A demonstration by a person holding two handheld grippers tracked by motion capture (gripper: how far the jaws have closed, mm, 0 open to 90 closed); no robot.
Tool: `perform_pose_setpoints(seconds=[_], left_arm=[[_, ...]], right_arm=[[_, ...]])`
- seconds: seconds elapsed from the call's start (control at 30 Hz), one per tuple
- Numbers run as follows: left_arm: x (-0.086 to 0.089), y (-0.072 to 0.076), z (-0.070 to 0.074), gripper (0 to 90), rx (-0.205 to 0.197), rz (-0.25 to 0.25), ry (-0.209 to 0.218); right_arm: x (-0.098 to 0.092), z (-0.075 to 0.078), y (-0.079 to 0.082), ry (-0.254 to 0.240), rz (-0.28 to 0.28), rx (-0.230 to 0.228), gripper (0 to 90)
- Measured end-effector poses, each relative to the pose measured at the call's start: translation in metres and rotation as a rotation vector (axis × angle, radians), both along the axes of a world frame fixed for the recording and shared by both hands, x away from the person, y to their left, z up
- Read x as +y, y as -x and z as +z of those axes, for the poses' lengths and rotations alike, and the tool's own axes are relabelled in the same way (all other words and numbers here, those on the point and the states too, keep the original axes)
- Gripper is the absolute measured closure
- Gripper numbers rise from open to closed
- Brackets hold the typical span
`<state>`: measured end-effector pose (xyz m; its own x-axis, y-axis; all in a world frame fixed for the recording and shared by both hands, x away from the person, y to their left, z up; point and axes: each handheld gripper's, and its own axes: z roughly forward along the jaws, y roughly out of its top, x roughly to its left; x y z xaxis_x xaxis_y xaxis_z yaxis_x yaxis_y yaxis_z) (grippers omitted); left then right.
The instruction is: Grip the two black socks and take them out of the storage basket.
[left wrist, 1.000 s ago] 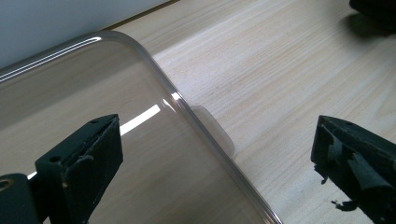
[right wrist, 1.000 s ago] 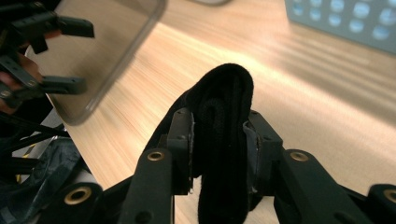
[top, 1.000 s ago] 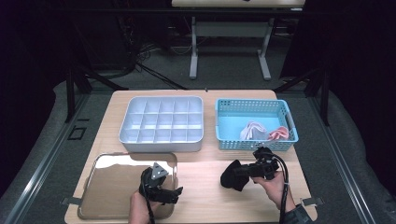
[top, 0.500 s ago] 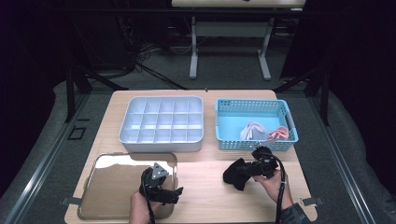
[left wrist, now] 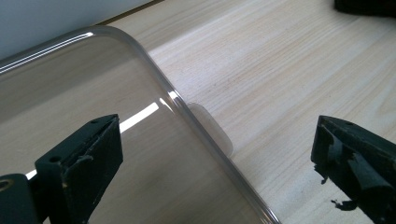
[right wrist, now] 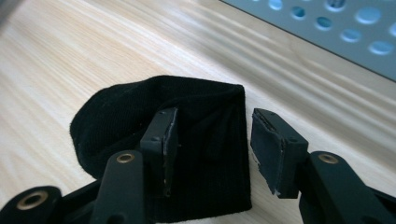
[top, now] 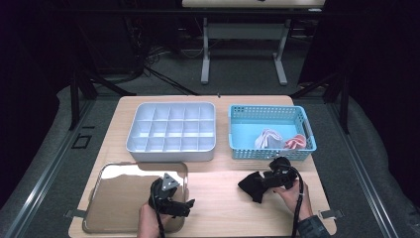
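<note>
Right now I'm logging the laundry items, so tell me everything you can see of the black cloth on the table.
The black cloth is a small knitted piece with fine ribbing, perhaps a sock, crumpled and folded over itself. It lies on the bare wooden table, in front of the blue basket, apart from it. The right tool sits over it; its jaws have just been opening and stand apart, one edge of the cloth between them, its pads not pressing on it.

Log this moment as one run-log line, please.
right gripper: jaws just opening, black sock lying on table between them, unpinched | left gripper: open over clear tray edge | blue basket: two cloths
</note>
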<state>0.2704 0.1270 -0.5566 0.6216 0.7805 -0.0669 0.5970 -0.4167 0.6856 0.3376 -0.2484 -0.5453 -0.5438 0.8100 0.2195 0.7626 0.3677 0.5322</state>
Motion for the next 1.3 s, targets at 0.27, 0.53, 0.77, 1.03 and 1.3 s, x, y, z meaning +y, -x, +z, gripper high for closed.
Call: perform_pose_setpoints(seconds=[0.27,0.53,0.77,1.03,1.3], left_arm=[[0.001,0.000,0.001,2.1,-0.004,0.005,0.002],[-0.003,-0.002,0.001,2.8,0.010,-0.010,0.003],[-0.011,-0.004,0.004,3.6,0.011,-0.031,-0.002],[-0.028,-0.011,0.009,6.3,0.001,-0.067,-0.006],[-0.062,-0.025,0.013,11.5,-0.003,-0.137,-0.020]], right_arm=[[-0.011,0.009,0.005,-0.086,-0.040,-0.048,51.5],[0.003,0.001,0.004,-0.062,0.027,-0.027,61.8],[0.015,0.000,0.000,-0.085,0.157,-0.012,57.7],[-0.009,0.021,0.013,-0.125,-0.035,-0.117,26.8],[-0.023,0.021,0.026,-0.093,-0.081,-0.127,22.4]])
